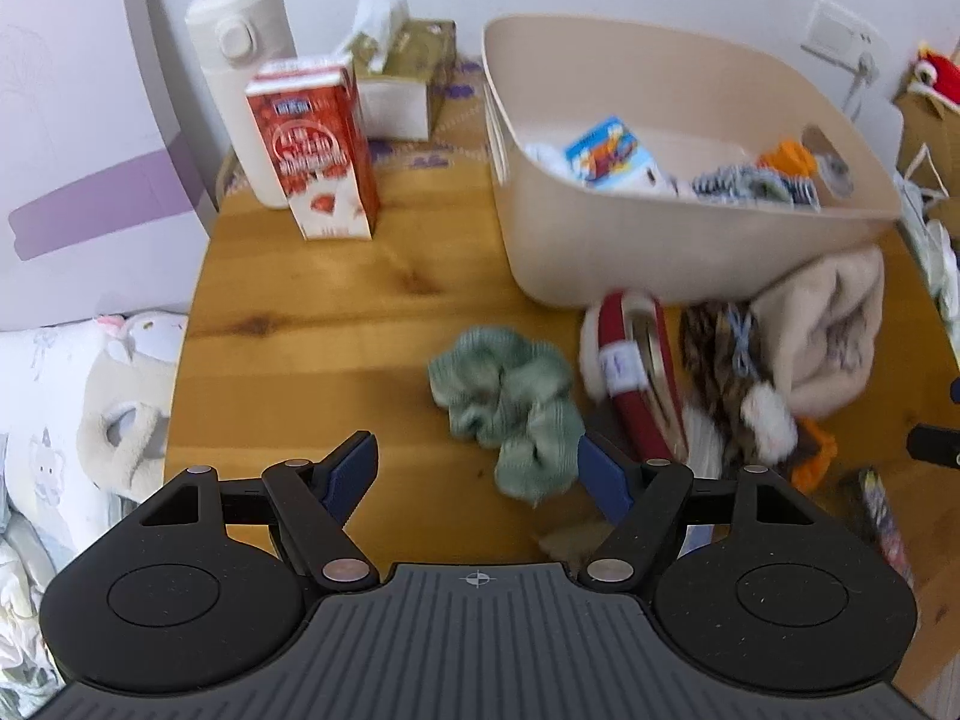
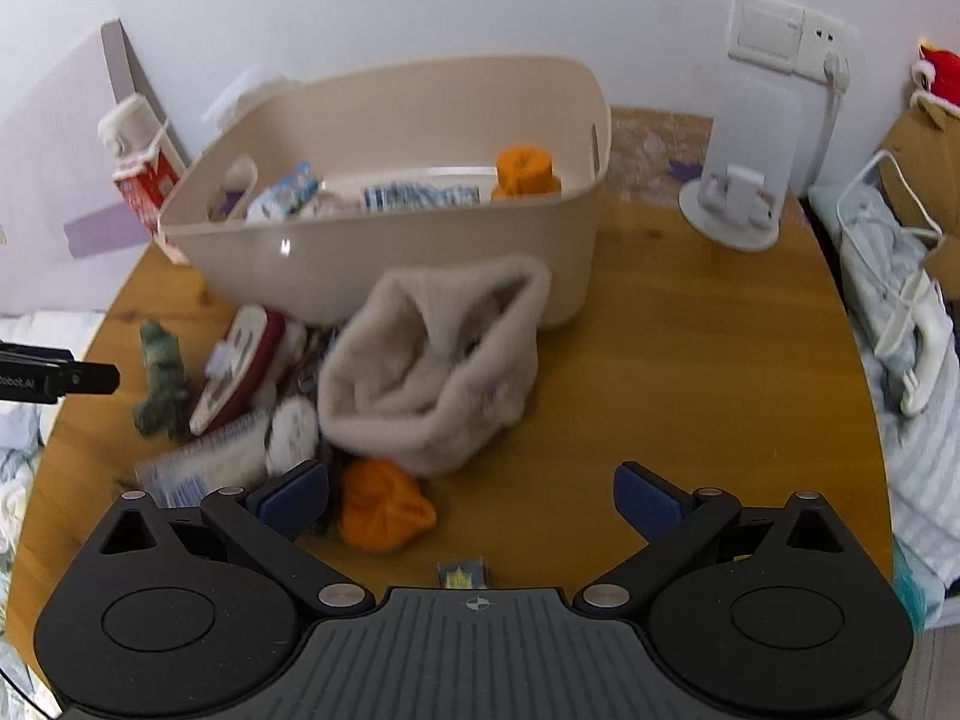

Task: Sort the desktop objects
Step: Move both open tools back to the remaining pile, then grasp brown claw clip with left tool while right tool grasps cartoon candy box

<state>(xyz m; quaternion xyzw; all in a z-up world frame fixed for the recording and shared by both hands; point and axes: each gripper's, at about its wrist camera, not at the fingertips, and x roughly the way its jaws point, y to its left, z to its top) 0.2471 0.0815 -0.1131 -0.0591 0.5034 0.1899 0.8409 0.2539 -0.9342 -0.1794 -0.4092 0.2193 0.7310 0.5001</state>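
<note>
A beige bin (image 1: 690,252) (image 2: 384,258) holding several small items stands at the back of the round wooden table (image 1: 336,300) (image 2: 690,360). In front of it lies a pile: a green scrunchie (image 1: 510,402) (image 2: 159,384), a red tin (image 1: 636,384) (image 2: 240,366), a cream knitted hat (image 1: 834,330) (image 2: 432,360) and an orange cloth piece (image 2: 384,510). My left gripper (image 1: 477,474) hangs open just short of the scrunchie, nothing between its fingers. My right gripper (image 2: 471,498) is open above the table, the orange piece by its left finger (image 2: 294,498).
A red milk carton (image 1: 318,150), a white flask (image 1: 246,78) and a tissue box (image 1: 402,84) stand at the back left. A white stand (image 2: 738,192) sits at the back right. Bedding surrounds the table. A small card (image 2: 462,573) lies near the front edge.
</note>
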